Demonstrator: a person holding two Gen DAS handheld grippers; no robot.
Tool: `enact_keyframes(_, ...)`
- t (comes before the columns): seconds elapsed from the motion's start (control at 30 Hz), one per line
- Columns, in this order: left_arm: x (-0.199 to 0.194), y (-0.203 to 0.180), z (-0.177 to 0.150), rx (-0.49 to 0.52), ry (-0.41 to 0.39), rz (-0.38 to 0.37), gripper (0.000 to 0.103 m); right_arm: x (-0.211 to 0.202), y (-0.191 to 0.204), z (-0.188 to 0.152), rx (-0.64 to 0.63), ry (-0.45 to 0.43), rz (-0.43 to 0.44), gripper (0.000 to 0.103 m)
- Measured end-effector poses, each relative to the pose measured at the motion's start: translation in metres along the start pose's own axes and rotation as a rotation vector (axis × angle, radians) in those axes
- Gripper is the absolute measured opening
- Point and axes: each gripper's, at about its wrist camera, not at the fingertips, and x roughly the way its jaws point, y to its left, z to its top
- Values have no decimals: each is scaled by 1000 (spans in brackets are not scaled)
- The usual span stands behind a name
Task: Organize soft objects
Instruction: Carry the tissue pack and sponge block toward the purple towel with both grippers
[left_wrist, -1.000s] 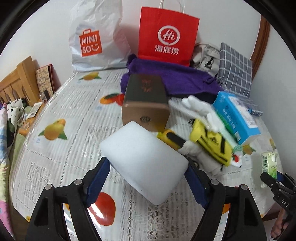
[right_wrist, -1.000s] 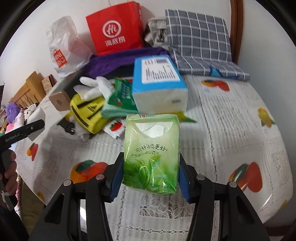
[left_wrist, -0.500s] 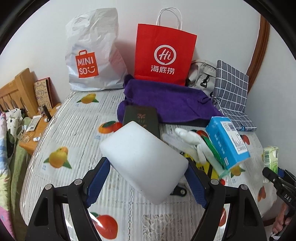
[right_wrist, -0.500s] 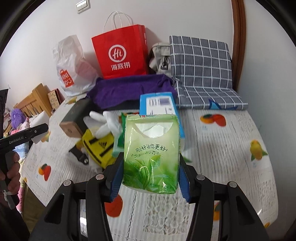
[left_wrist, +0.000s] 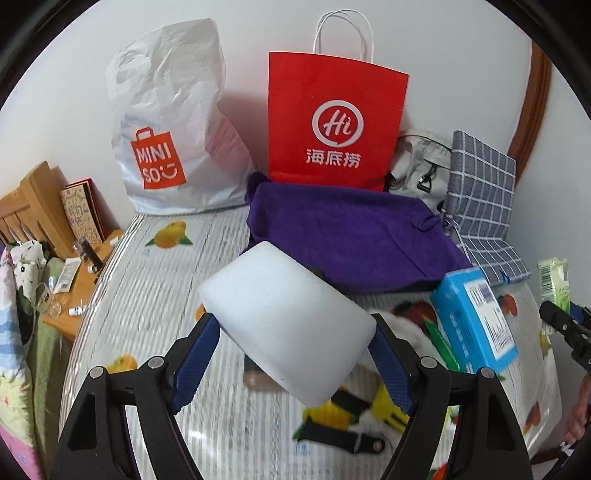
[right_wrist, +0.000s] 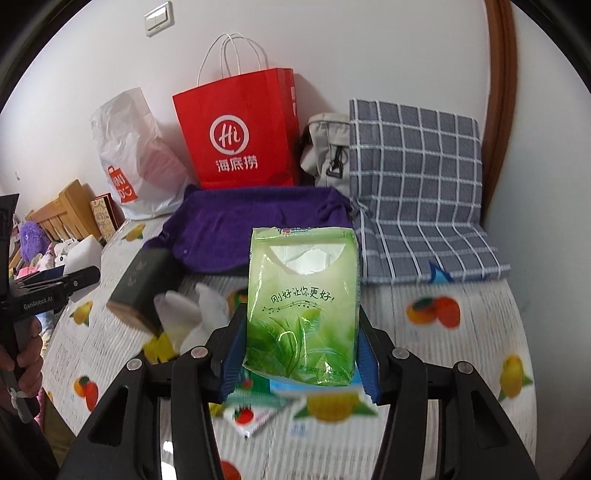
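Carrying two soft things at once, I am mid-transfer, both lifted clear of the counter with its fruit-print cover. At the far edge against the wall stand the white plastic bag on the left and the red paper bag to its right, with the purple towel spread just in front of them. My left tongs are spread wide and clamp the white sponge block between their blue pads, the block tilted. My right tongs are about half open and pinch the green tissue pack by its sides, upright. Below them, near the middle of the counter, the blue tissue pack, a dark box and a white and yellow plush toy lie in a loose heap. I judge the next move is to pick a spot at the far side, probably a bag or the towel, and I must keep both grips firm until then.
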Motion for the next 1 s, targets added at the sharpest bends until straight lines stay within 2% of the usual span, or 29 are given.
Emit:
enact_keyframes(0.23, 30, -6, 32, 11, 5, 12, 80, 32, -5, 39, 26, 2, 28, 52)
enact_keyframes(0.47, 57, -12, 58, 34, 18, 22, 80, 67, -10, 64, 38, 12, 22, 52)
enact_keyframes(0.73, 78, -14, 94, 51, 17, 12, 80, 99, -4, 102, -18, 26, 21, 52)
enact_keyframes(1.0, 107, -10, 126, 36, 40, 20, 80, 136, 5, 136, -40, 38, 57, 52)
